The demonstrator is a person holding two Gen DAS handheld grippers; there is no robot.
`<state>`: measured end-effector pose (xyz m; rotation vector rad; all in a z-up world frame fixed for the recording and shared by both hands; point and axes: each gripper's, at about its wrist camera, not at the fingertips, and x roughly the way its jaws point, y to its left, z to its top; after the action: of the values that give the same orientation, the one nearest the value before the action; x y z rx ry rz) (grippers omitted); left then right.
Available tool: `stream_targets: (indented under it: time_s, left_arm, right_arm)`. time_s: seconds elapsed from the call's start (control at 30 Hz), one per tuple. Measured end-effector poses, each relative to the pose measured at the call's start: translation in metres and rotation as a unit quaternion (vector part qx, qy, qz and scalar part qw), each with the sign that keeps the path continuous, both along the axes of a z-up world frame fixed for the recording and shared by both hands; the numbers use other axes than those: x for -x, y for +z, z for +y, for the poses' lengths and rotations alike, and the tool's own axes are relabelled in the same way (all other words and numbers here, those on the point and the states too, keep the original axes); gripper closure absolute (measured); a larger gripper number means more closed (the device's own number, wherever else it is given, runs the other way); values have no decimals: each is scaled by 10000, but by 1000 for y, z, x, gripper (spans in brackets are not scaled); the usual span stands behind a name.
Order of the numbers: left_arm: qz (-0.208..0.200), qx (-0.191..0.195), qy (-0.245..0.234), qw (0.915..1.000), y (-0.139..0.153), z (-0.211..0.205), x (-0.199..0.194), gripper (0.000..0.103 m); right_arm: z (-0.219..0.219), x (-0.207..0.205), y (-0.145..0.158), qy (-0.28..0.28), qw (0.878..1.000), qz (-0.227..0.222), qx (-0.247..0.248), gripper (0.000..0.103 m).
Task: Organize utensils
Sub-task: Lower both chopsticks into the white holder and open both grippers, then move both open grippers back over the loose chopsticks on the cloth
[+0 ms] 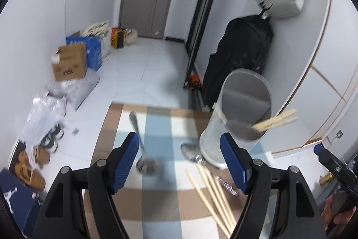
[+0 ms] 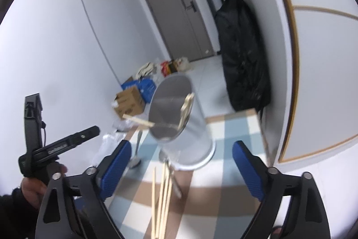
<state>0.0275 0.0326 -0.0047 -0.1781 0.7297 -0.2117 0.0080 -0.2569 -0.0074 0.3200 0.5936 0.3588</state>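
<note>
The loose chopsticks lie on the checked tabletop as a fanned bundle, their long axis running from about 11 o'clock down to 5 o'clock in the left wrist view, and they sit at roughly 5 o'clock from the middle of the left gripper, close under its right-hand pad. In the right wrist view the same bundle runs almost straight from 12 to 6 o'clock, just left of centre between the pads of the right gripper, so that hand looks the nearer and better lined up for a pick across the sticks. Both sets of jaws are spread wide with nothing between the pads. Two spoons also lie on the tabletop: one spoon inside the left gripper's span, handle pointing to 12 o'clock, and a second spoon beside the holder's base. The pale cylindrical holder stands at about 1 o'clock from the left gripper; it already contains a few chopsticks leaning over its rim, one apart from the rest.
</note>
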Motion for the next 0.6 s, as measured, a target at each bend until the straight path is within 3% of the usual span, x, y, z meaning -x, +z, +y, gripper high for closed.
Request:
stream_targets:
  time_s: [0.13, 0.33, 0.5, 0.6]
  left_arm:
    - [469, -21, -25, 9989, -26, -3, -5, 31]
    - [1343, 166, -278, 9904, -55, -1, -19, 31]
    - [1580, -243, -396, 9863, -62, -20, -28, 31]
    - [1929, -410, -393, 9796, -78, -29, -36, 31]
  right_arm:
    - [14, 1, -13, 251, 9992, 304, 34, 5]
    - [26, 6, -23, 394, 9977, 524, 196, 0]
    - [28, 6, -25, 390, 9971, 619, 227, 0]
    - [25, 5, -27, 300, 9966, 739, 195, 0]
